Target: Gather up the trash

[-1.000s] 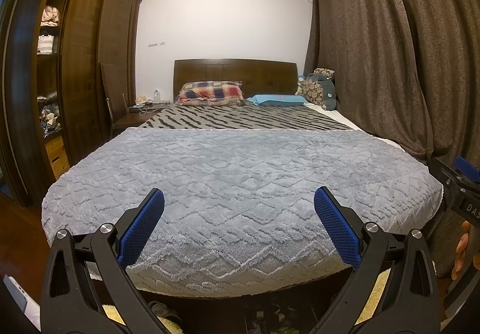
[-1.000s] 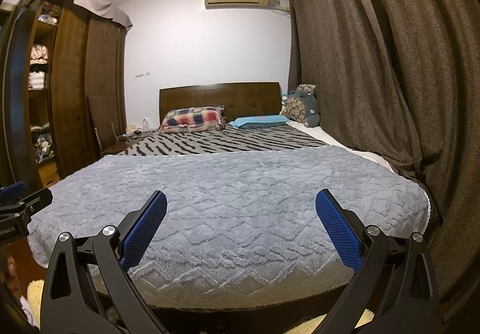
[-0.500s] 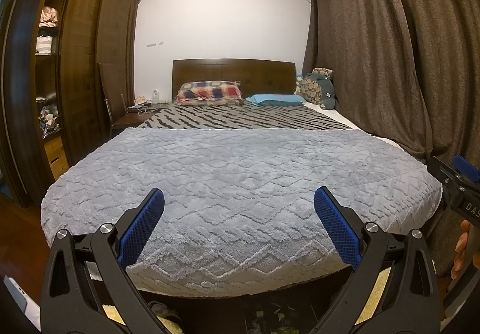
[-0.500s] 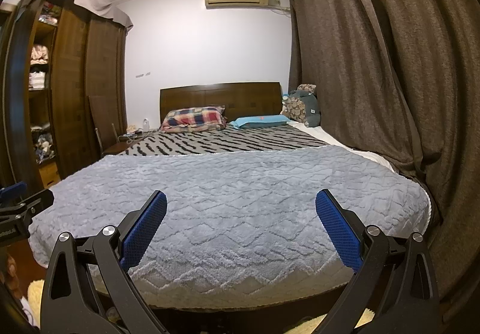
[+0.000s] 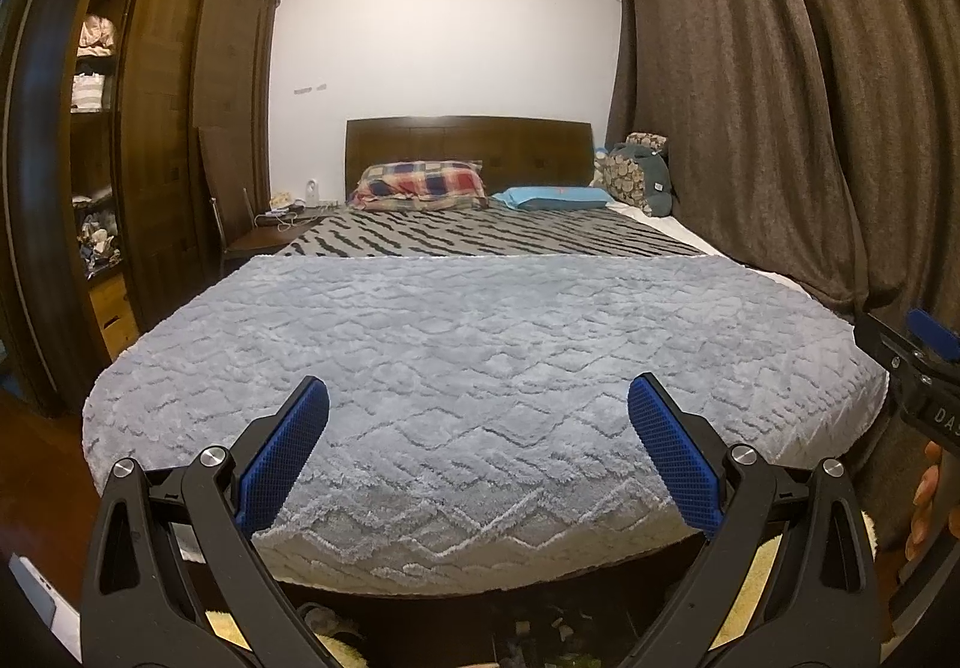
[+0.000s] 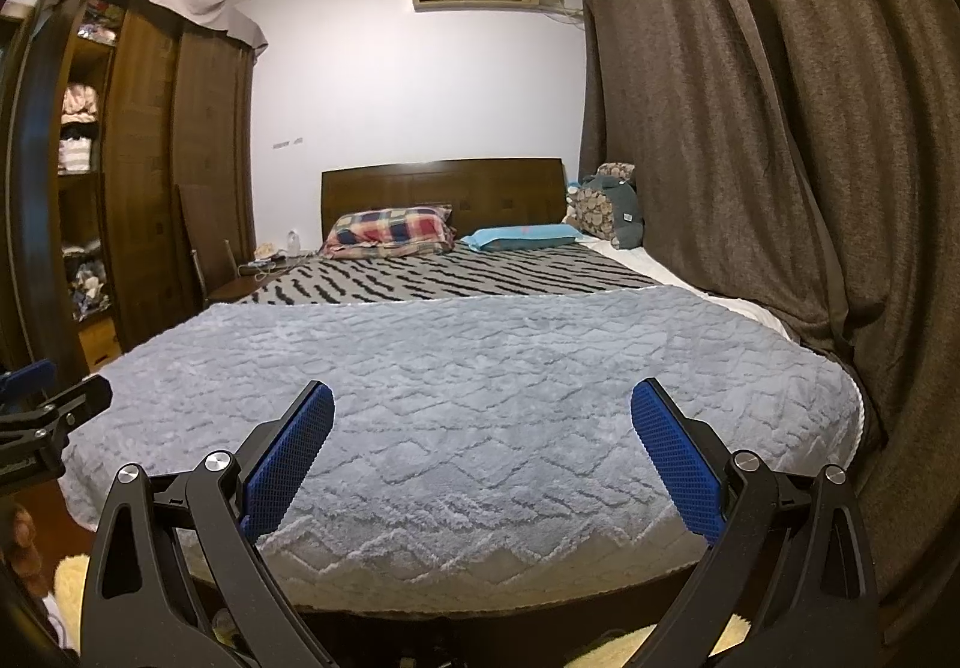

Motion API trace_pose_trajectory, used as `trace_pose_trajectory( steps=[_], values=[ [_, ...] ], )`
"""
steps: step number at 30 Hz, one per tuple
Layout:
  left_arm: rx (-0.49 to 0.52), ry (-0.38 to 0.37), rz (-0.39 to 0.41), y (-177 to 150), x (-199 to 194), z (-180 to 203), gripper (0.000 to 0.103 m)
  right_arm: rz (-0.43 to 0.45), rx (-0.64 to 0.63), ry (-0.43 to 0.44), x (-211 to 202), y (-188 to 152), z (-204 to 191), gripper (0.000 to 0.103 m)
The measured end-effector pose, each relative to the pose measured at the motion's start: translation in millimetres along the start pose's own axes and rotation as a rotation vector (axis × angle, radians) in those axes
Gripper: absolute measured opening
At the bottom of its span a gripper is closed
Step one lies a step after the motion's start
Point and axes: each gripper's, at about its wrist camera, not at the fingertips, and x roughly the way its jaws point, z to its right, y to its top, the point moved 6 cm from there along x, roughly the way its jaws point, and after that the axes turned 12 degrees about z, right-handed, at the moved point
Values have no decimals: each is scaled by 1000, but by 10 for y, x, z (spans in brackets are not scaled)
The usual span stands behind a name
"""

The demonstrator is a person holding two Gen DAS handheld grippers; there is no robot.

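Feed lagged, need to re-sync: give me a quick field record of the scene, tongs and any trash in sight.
left tongs: open, empty, above foot of bed
right tongs: open, empty, above foot of bed
grey blanket: no trash visible on it
floor under bed edge: small scattered bits, too dark to identify
pillows: plaid pillow, blue pillow, by headboard

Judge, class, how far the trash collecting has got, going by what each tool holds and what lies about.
Done: nothing visible. In hand: nothing; the left tool and right tool are open and empty over the grey blanket. Left: everything; small scraps show on the floor under the bed's foot, too blurred to identify.
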Motion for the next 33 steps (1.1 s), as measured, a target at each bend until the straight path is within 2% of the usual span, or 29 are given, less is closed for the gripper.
trace_pose_trajectory(
  steps=[10,17,23,29,33],
  values=[
    [-2,0,8,9,1,19,95,-10,-1,-4,32,-26,-2,100],
    [1,27,4,4,16,-8,95,-21,-5,-6,49,-47,-14,100],
    [2,22,20,20,-14,-13,95,-23,-7,-4,55,-46,-20,100],
    [0,-22,-16,-5,21,20,95,-19,-8,-5,62,-59,-18,100],
    [7,-22,-20,-5,36,28,95,-22,-7,-5,69,-67,-24,100]
  ],
)
